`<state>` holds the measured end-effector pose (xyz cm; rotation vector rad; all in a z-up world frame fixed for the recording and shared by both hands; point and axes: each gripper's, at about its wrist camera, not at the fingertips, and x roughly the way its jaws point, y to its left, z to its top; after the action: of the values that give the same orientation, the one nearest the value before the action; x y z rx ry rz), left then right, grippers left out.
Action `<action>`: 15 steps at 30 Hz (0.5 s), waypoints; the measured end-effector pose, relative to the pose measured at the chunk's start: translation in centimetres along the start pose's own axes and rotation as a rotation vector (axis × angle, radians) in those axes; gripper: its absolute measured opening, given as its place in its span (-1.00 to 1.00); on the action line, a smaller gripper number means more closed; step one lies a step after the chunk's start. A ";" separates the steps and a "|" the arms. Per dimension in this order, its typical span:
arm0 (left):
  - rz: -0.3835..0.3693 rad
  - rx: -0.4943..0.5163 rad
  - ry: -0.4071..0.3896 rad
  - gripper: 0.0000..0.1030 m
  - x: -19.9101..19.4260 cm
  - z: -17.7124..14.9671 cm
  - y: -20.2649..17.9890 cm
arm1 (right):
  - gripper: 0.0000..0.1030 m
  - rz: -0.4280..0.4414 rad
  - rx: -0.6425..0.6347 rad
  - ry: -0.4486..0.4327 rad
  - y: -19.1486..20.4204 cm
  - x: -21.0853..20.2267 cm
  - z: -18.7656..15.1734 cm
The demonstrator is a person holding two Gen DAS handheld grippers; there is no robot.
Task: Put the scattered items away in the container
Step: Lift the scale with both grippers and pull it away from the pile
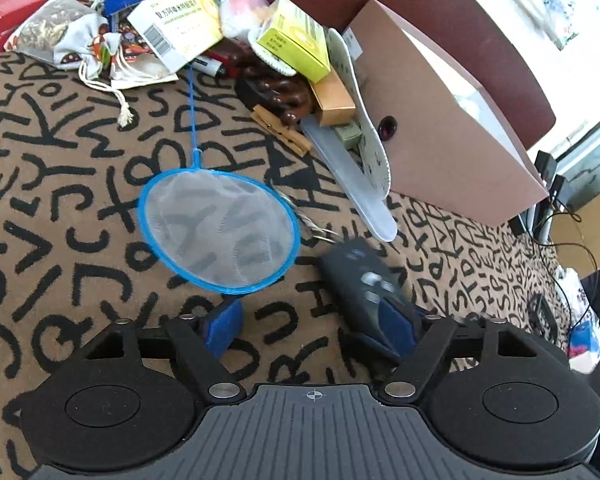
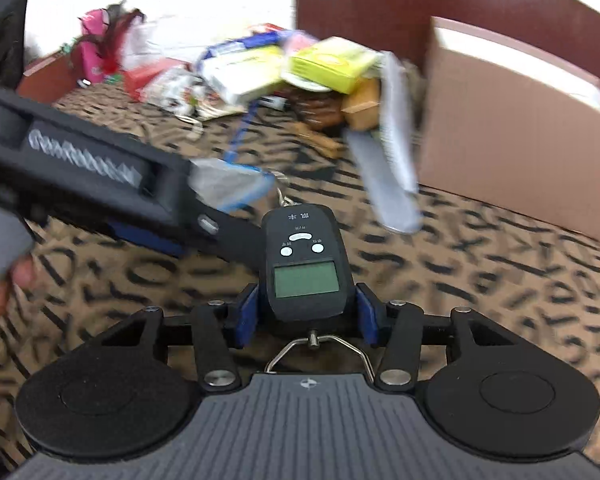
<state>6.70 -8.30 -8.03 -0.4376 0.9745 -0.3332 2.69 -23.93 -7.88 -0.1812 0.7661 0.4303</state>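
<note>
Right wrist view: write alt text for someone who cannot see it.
The right gripper clamps a black handheld digital scale with a grey screen, above a letter-patterned cloth. Ahead, a blurred pile of boxes and packets lies beside a pink cardboard container; the left gripper reaches in from the left.

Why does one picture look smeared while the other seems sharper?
Right wrist view: the pile and patterned cloth are motion-blurred, while the held scale stays crisp. Left wrist view: the blue net is sharp, the scale blurred; fisheye bends the edges.
</note>
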 end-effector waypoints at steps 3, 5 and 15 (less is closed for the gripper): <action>0.000 0.028 0.014 0.74 1.0 0.4 -1.4 | 0.07 0.015 0.008 0.016 -0.3 -1.6 -1.1; -0.008 0.049 0.032 0.76 1.7 0.6 -2.7 | 0.07 0.028 -0.014 0.021 0.1 -2.4 -1.7; 0.036 0.161 0.092 0.64 4.2 0.7 -7.9 | 0.12 0.043 0.009 -0.011 0.1 -3.0 -2.8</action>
<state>8.89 -16.91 -6.83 -0.2599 1.0355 -0.3992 -1.10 -25.63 -7.75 -0.1544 0.7621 0.4685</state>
